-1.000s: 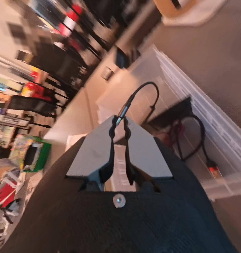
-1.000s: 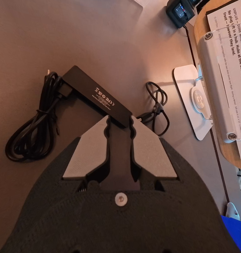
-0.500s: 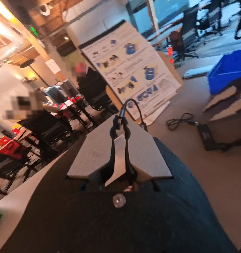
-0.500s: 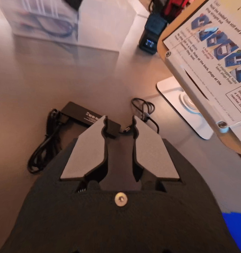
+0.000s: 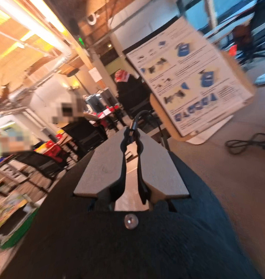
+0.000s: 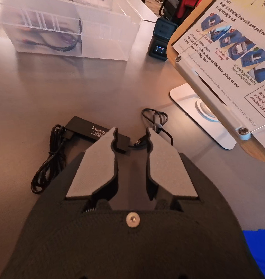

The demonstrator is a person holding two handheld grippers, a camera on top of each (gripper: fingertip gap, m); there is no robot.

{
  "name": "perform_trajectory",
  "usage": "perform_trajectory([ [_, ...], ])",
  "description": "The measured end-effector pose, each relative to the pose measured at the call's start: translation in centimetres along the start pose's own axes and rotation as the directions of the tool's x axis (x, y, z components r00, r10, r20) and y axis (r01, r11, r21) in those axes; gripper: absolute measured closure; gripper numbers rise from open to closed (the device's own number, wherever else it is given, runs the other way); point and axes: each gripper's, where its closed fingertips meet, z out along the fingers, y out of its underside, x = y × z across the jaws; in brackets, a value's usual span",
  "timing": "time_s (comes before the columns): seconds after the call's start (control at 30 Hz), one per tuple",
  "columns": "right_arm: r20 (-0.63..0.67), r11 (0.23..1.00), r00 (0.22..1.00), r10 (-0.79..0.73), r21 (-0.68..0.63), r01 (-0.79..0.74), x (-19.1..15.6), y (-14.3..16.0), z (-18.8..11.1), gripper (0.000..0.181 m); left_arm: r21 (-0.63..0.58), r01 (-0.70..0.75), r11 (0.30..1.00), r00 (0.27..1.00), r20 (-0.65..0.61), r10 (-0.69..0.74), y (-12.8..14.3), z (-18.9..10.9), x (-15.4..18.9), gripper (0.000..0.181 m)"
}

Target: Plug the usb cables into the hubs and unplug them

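My left gripper (image 5: 131,133) is shut on the grey plug of a black USB cable (image 5: 150,115), held up in the air; the cable arcs over and hangs down to the right. My right gripper (image 6: 131,132) is open and empty, low over the table. A flat black USB hub (image 6: 89,129) lies just beyond its left finger, with its own coiled black lead (image 6: 52,154) at the left. A short bundled black cable (image 6: 157,120) lies beyond the right finger, its metal plug (image 6: 138,142) pointing at the hub's near end, a little apart from it.
A clear plastic bin (image 6: 65,28) holding cables stands at the back left. A small black device with a lit screen (image 6: 160,40) and a tilted instruction board (image 6: 228,60) on a white stand (image 6: 187,104) are at the right. A blue bin corner (image 6: 257,253) shows at lower right. People sit at desks in the background. Spacing between my two grippers at the tips: around 40 cm. My right gripper is the nearer one to the flat black USB hub (image 6: 89,129): about 7 cm, against 40 cm.
My left gripper swung up from the clear bin with the plug in it and now points across the room. My right gripper opened wider and tilted up, drawing back from the hub.
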Motion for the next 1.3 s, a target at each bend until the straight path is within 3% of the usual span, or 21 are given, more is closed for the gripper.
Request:
perform_trajectory([
  [0.13, -0.011, 1.000, 1.000, 0.003, -0.005, -0.003, 0.2, 0.1, 0.0, 0.148, -0.130, -0.034, 0.991, 0.992, 0.119, 0.050, 4.2, 1.9, -3.7, 0.175],
  [0.23, -0.008, 1.000, 1.000, 0.005, -0.008, -0.005, 0.2, 0.2, 0.0, 0.148, -0.242, 0.072, 0.968, 0.995, -0.056, -0.088, 8.4, 2.9, -1.3, 0.176],
  [0.3, -0.003, 1.000, 1.000, 0.002, -0.012, -0.002, 0.0, 0.2, 0.1, 0.148, -0.448, 0.112, 0.887, 0.964, -0.167, -0.206, 13.2, 2.8, 1.2, 0.176],
  [0.37, -0.003, 1.000, 1.000, -0.009, -0.019, 0.009, -0.1, 0.3, 0.2, 0.148, -0.563, 0.102, 0.820, 0.943, -0.208, -0.260, 16.8, 2.1, 2.7, 0.177],
  [0.57, -0.001, 1.000, 1.000, -0.019, -0.023, 0.019, -0.2, 0.3, 0.3, 0.148, -0.739, 0.035, 0.673, 0.884, -0.290, -0.365, 21.9, -1.6, 5.1, 0.181],
  [0.67, 0.002, 1.000, 1.000, -0.021, -0.023, 0.021, -0.3, 0.3, 0.3, 0.148, -0.795, -0.043, 0.605, 0.834, -0.362, -0.416, 23.4, -4.0, 6.8, 0.172],
  [0.8, 0.002, 0.999, 1.000, -0.031, -0.036, 0.032, -0.5, 0.5, 0.4, 0.148, -0.805, -0.080, 0.588, 0.751, -0.436, -0.495, 23.7, -5.4, 10.1, 0.162],
  [0.93, 0.002, 0.999, 0.999, -0.035, -0.041, 0.035, -0.5, 0.6, 0.5, 0.148, -0.851, -0.169, 0.497, 0.772, -0.428, -0.470, 27.0, -5.9, 12.0, 0.159],
  [1.07, 0.001, 0.999, 0.999, -0.033, -0.038, 0.033, -0.5, 0.6, 0.5, 0.148, -0.886, -0.121, 0.447, 0.693, -0.398, -0.601, 26.8, -5.9, 13.9, 0.158],
  [1.13, 0.002, 0.999, 0.999, -0.034, -0.038, 0.034, -0.5, 0.5, 0.5, 0.149, -0.897, -0.135, 0.420, 0.704, -0.386, -0.597, 27.1, -5.8, 13.6, 0.158],
  [1.2, 0.003, 0.999, 0.999, -0.039, -0.035, 0.040, -0.6, 0.4, 0.5, 0.149, -0.895, -0.173, 0.412, 0.763, -0.386, -0.518, 28.1, -5.3, 12.4, 0.169],
  [1.3, 0.002, 0.999, 0.999, -0.045, -0.029, 0.045, -0.7, 0.3, 0.4, 0.149, -0.898, -0.196, 0.393, 0.734, -0.400, -0.548, 28.3, -5.2, 13.0, 0.164],
])
